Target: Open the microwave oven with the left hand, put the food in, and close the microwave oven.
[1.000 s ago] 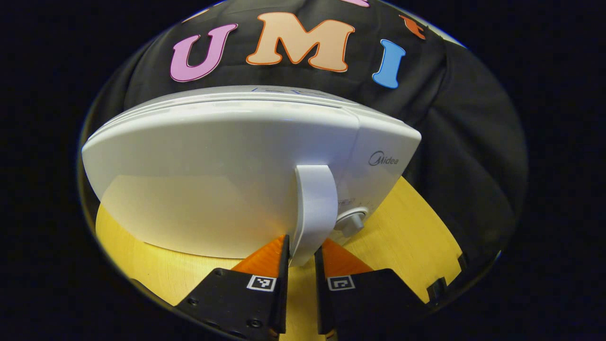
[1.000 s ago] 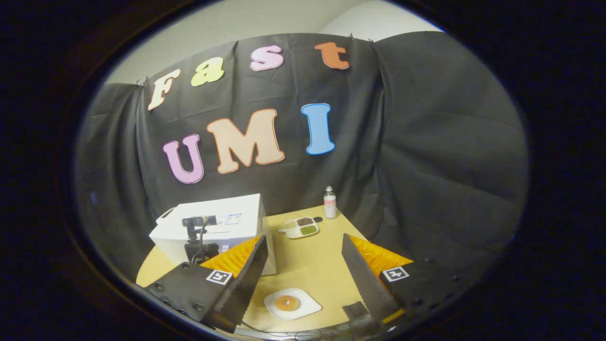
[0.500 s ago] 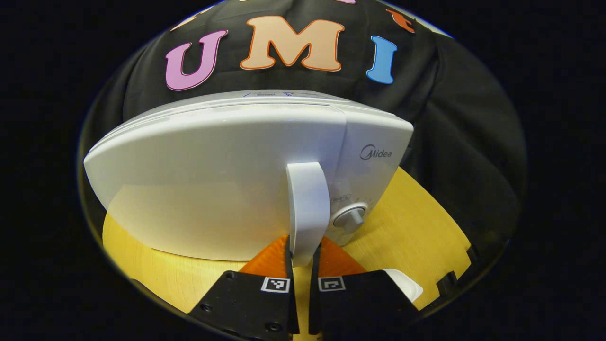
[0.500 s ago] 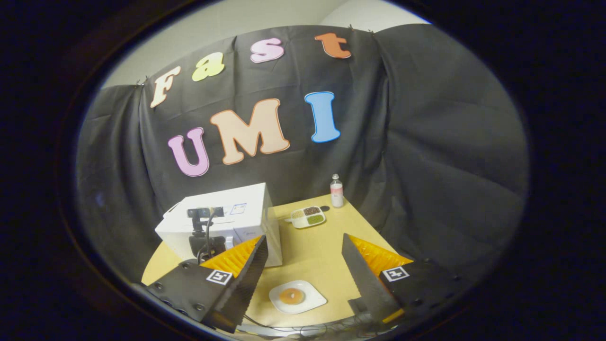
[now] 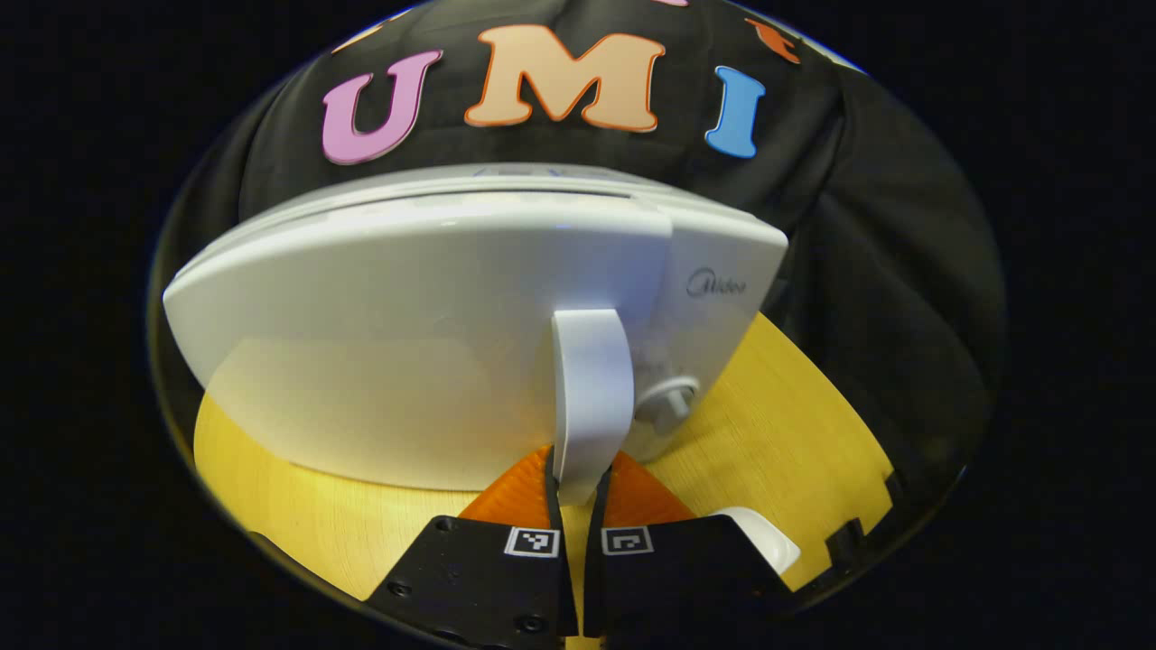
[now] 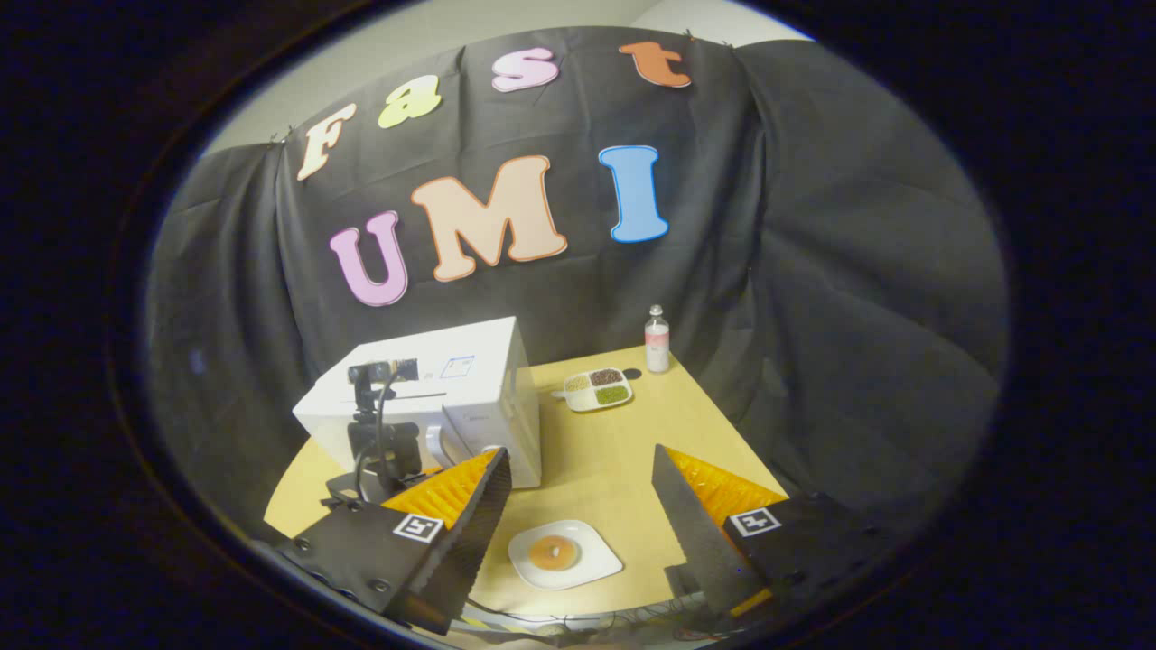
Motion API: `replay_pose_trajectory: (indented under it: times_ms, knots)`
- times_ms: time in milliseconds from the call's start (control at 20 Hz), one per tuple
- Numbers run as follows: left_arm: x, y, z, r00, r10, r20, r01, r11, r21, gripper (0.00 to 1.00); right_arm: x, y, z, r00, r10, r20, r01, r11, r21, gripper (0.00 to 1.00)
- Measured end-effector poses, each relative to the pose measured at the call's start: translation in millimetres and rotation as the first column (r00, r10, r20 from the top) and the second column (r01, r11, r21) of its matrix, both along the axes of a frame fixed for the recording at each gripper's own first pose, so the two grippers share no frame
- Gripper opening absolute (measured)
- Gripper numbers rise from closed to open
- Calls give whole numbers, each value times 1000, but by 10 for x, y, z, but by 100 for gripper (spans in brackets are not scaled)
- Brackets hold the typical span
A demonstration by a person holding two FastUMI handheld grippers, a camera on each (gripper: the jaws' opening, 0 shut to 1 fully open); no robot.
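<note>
I see a yellow wooden worktop (image 6: 623, 451) against black cloth; left gripper (image 5: 575, 483) fingers pinch the microwave (image 5: 433, 316) handle (image 5: 591, 397), right gripper (image 6: 578, 492) fingers spread above the plate (image 6: 564, 553) at 6 o'clock.

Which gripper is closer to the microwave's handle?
Left. The left gripper is pinched around the bottom of the handle on the microwave. The right gripper is open, off to the side, above the plate with food.

- I see a yellow wooden table (image 6: 623, 451).
- On it: white microwave oven (image 6: 470, 379), plate of food (image 6: 564, 553), divided tray of beans (image 6: 598, 389), small bottle (image 6: 657, 339).
</note>
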State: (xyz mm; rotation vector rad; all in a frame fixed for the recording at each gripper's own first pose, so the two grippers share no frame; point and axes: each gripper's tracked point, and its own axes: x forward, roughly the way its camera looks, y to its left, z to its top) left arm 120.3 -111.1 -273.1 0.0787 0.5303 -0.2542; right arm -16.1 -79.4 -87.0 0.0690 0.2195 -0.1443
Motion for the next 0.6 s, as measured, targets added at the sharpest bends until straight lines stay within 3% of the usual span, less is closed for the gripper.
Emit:
replay_pose_trajectory:
  times_ms: [150, 350, 600]
  knots:
    - [-461, 158, -47, 999, -43, -13, 43, 999, 25, 3, 76, 42, -92, 999, 30, -25, -30, 1000, -3, 99]
    - [-909, 382, -78, 999, -22, -48, 22, 1000, 16, 3, 129, 164, -139, 995, 87, -39, -88, 996, -13, 99]
    - [-1231, 623, -84, 998, 33, -57, -32, 999, 26, 11, 129, 368, -267, 987, 147, -62, -148, 989, -17, 99]
